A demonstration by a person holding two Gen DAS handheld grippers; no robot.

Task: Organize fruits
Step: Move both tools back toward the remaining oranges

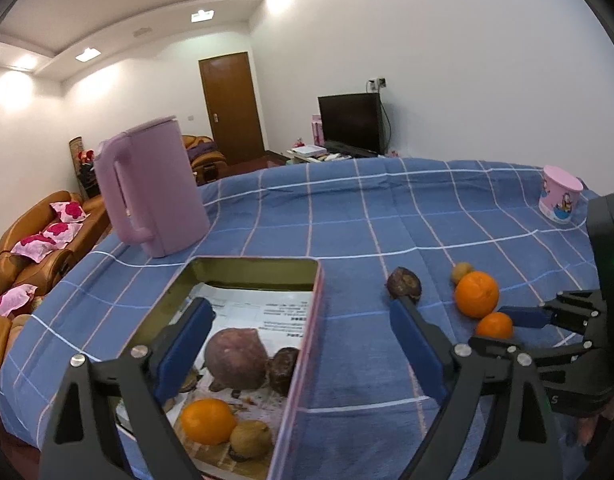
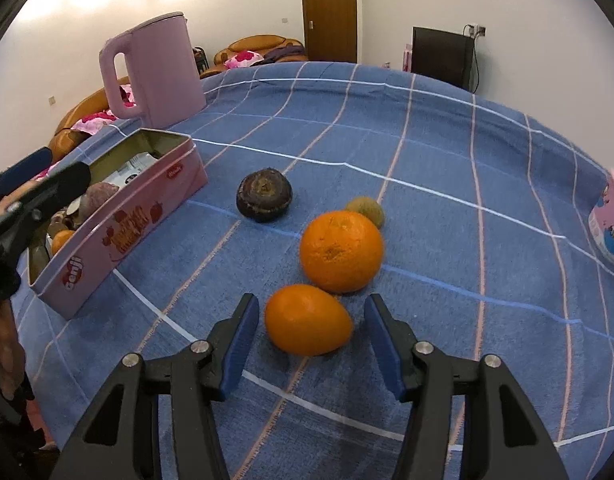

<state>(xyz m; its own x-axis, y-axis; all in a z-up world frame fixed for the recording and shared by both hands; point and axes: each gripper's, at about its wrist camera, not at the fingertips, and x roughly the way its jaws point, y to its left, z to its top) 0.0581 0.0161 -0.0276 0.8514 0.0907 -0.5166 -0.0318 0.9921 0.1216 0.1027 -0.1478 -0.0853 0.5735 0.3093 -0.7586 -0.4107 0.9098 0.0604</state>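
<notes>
The desk (image 2: 447, 152) wears a blue checked cloth, and on it a pink tin (image 2: 119, 220) lies open near the left edge. Inside the tin, on a printed sheet, sit a large brownish-purple fruit (image 1: 235, 358), a dark wrinkled one (image 1: 285, 368) touching its right side, an orange (image 1: 207, 421) and a small tan fruit (image 1: 251, 438) just beside that orange.

The left gripper (image 1: 303, 340) hangs over the tin's right wall with its jaws wide apart and nothing between them: one blue pad is over the tin's inside, the other over the bare cloth to its right.

Four fruits lie loose on the cloth right of the tin. A dark purple fruit (image 2: 264, 195) lies nearest the tin. A big orange (image 2: 341, 251) rests to its right, with a small greenish-brown fruit (image 2: 367, 210) just behind it, seemingly touching. A small orange (image 2: 308, 319) lies just in front of the big one.

The right gripper (image 2: 312, 336) is set around the small orange, jaws apart, a pad on either side; a narrow gap shows at each side, so neither pad presses on it.

A pink kettle (image 2: 155, 70) stands behind the tin, and a pink cup (image 1: 560, 194) stands far off at the right edge of the desk
</notes>
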